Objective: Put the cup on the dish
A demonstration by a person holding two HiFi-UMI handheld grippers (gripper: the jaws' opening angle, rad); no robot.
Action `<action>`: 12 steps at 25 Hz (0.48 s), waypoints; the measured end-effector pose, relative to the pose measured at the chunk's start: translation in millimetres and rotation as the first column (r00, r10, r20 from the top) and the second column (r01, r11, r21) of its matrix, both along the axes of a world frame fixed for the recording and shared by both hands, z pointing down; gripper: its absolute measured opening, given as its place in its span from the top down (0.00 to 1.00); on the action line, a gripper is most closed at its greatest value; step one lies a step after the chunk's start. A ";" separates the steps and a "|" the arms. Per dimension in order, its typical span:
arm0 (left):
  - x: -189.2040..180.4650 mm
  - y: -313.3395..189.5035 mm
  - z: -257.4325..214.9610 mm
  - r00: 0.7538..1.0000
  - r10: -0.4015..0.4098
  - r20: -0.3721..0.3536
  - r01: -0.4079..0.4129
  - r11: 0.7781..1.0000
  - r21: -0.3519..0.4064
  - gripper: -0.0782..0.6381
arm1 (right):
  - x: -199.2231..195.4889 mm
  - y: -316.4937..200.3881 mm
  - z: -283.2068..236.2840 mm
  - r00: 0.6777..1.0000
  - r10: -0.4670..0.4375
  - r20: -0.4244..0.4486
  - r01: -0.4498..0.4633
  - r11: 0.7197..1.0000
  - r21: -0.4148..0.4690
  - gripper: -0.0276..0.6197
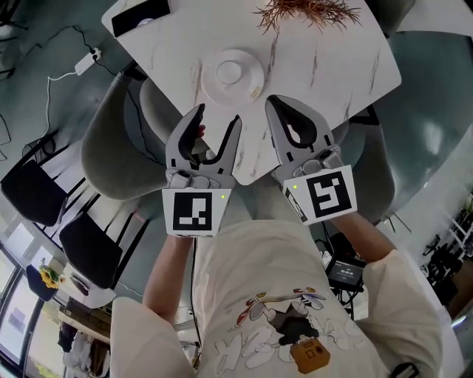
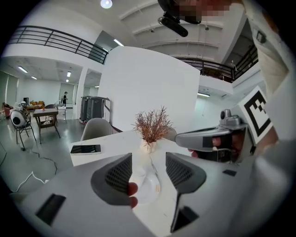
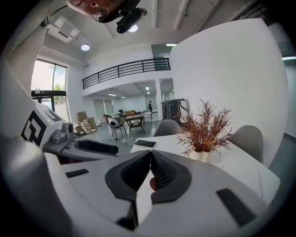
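A white cup [image 1: 230, 71] stands in the middle of a white dish [image 1: 252, 83] on the white marble table [image 1: 318, 66]. My left gripper [image 1: 218, 117] hangs open just short of the dish, at the table's near edge, with nothing between its fingers. Through its gap, the left gripper view shows the cup [image 2: 139, 170] sitting on the dish [image 2: 149, 190], both clear of the left gripper [image 2: 148, 175]. My right gripper [image 1: 275, 100] is to the right of the dish, shut and empty. Its pads meet in the right gripper view, where the right gripper [image 3: 151, 163] hides the cup.
A dried reddish plant [image 1: 307, 11] in a small white vase stands at the table's far side. A dark tablet [image 1: 140, 15] lies at the far left corner. Grey chairs [image 1: 111, 155] surround the table. A power strip [image 1: 87, 60] and cable lie on the floor to the left.
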State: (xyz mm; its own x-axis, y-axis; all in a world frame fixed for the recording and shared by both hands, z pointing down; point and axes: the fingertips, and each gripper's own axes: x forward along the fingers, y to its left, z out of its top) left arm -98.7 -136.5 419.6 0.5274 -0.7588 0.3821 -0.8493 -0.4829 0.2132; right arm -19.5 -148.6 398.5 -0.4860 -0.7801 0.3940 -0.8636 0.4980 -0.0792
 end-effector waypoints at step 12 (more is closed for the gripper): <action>-18.2 17.2 -54.0 0.994 -0.108 0.026 0.109 0.994 -0.013 0.88 | 14.7 22.6 -46.0 1.000 0.013 0.017 -0.013 1.000 -0.011 0.95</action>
State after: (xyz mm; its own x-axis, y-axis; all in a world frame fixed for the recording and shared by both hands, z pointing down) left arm -117.0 -119.3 365.7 0.4325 -0.8054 0.4053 -0.9016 -0.3847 0.1976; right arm -4.8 -126.0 352.6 -0.4825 -0.7823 0.3939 -0.8686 0.4855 -0.0997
